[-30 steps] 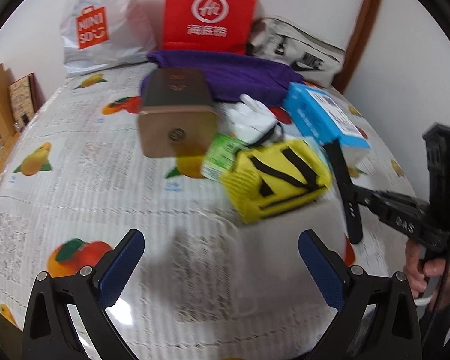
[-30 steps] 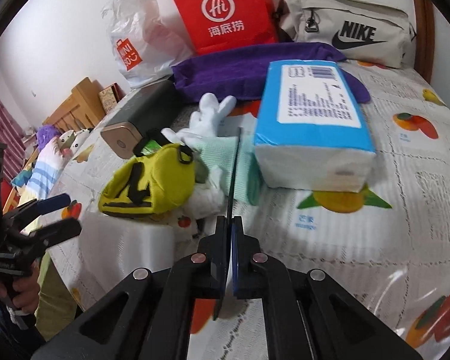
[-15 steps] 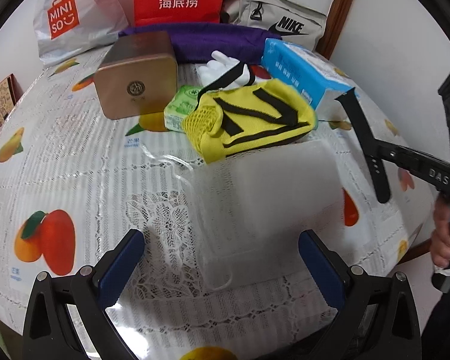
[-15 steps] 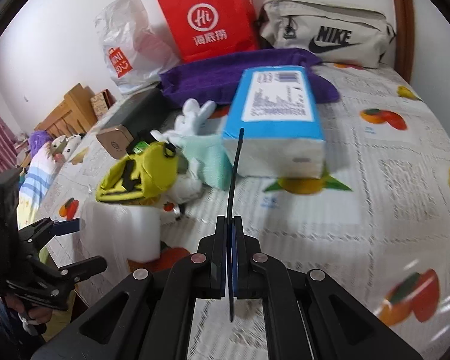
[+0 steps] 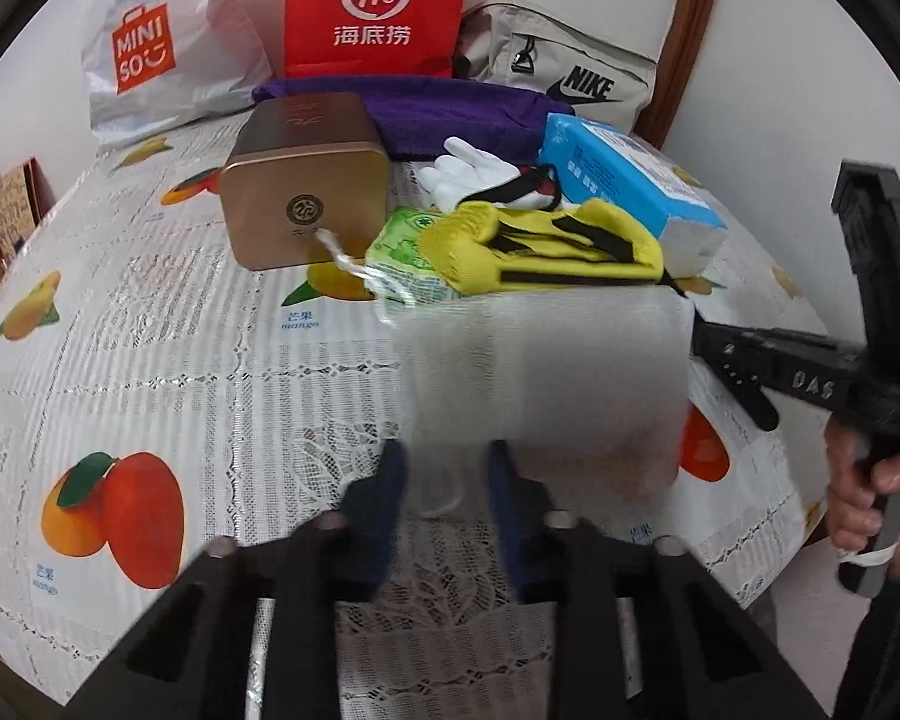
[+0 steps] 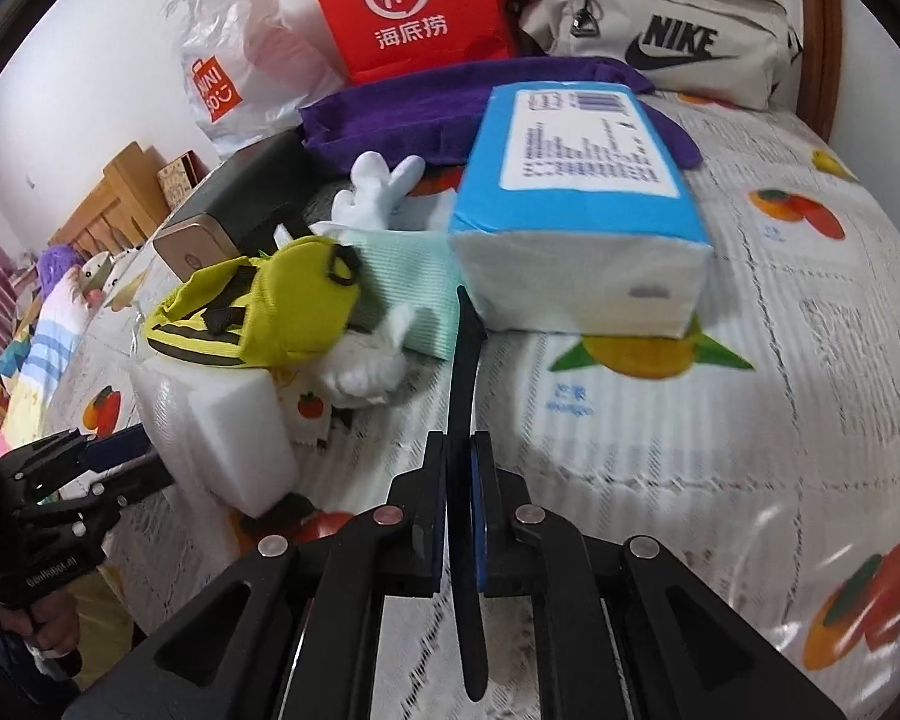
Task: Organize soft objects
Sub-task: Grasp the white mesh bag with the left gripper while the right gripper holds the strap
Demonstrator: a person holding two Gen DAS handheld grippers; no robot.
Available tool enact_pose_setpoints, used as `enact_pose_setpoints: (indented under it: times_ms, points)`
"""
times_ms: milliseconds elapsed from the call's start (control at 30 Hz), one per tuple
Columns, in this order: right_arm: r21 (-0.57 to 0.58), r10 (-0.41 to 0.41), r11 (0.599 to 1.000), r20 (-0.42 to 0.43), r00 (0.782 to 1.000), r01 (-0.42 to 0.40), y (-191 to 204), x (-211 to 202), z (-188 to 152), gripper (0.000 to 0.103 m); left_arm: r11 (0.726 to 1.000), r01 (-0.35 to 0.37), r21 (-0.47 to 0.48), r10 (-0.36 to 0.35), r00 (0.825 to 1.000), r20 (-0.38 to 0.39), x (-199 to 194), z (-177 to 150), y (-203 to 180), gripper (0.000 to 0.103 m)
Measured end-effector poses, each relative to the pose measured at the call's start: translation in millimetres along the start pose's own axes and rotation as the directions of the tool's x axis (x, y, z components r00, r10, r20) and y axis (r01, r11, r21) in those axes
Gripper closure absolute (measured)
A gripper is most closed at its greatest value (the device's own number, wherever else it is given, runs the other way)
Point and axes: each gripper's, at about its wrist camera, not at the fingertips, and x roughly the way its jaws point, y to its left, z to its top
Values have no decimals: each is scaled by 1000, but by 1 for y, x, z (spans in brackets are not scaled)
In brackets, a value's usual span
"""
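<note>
A white foam block point(image 5: 546, 372) lies on the fruit-print tablecloth, with a yellow mesh pouch point(image 5: 546, 246) resting on its far edge. My left gripper point(image 5: 447, 480) is closing, and its blue pads press the block's near end between them. The right wrist view shows that gripper point(image 6: 120, 456) at the block's point(image 6: 222, 414) left side. My right gripper point(image 6: 461, 450) holds a thin black strip point(image 6: 465, 354) upright, and its jaws are opening slightly with the strip still between the pads. Behind the pouch point(image 6: 258, 312) lie a white glove point(image 6: 378, 186), a mint cloth point(image 6: 414, 294) and a blue tissue pack point(image 6: 582, 192).
A gold tin point(image 5: 306, 186) and a green wipes pack point(image 5: 408, 264) sit left of the pouch. Along the wall are a purple cloth point(image 5: 438, 108), a red paper bag point(image 5: 378, 6), a Miniso bag point(image 5: 162, 54) and a Nike bag point(image 6: 660, 36). The table edge drops off at near right.
My left jaws have gone from wide open to narrow around the foam block's near end. In the right wrist view the tissue pack looms nearer, and the gap at the strip has widened slightly.
</note>
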Motion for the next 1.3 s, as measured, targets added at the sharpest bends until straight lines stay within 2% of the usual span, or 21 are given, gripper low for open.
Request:
enact_pose_setpoints:
  times_ms: [33,133,267,400,500,567,600,633,700,800,900,1000,1100,1200,1233,1300]
  points:
    - [-9,-4,1000,8,1000,4,2,1,0,96,1000,8,-5,-8,1000,0,0,0,2,90]
    - [-29,-24,999,24,999,24,7,1,0,99,1000,11,-10,-11,1000,11,-2,0,4,96]
    - [-9,-11,1000,30,999,11,1,-7,-3,100,999,28,-29,-26,999,41,-12,2,10,98]
    - [2,-21,1000,39,999,21,-5,-16,-7,100,999,13,-38,-12,999,47,-16,3,15,98]
    - [7,-25,1000,34,999,25,-8,-20,-9,100,996,79,-45,-76,996,54,-24,3,18,97]
    - [9,-33,999,30,999,33,-11,-22,-12,100,994,107,-30,-105,992,65,-30,3,17,79]
    - [10,-34,999,28,999,33,-13,-23,-13,100,995,102,-22,-100,992,74,-32,3,15,53]
    - [12,-35,999,28,999,34,-15,-24,-15,100,995,95,-13,-94,992,88,-34,2,13,37]
    - [21,-38,999,25,999,37,-18,-24,-16,100,996,92,16,-93,991,97,-35,1,5,36]
    - [30,-37,999,20,999,36,-22,-23,-19,100,991,122,46,-125,990,71,-30,-1,-8,32]
    - [30,-32,999,20,999,31,-22,-23,-20,100,990,115,79,-119,992,40,-20,-5,-24,24]
    - [31,-26,999,17,1000,25,-23,-22,-20,99,989,98,112,-100,995,14,-9,-9,-40,21]
    - [34,-24,999,18,1000,23,-24,-21,-21,99,994,25,105,-23,1000,-16,7,-9,-46,21]
    - [26,-28,999,17,999,28,-23,-19,-21,99,995,-19,101,18,1000,12,9,-8,-45,24]
    - [22,-32,999,17,999,32,-22,-18,-21,99,995,-38,97,36,999,23,8,-8,-44,36]
    - [12,-41,999,23,999,40,-20,-17,-22,99,991,-75,110,72,997,29,7,-7,-41,53]
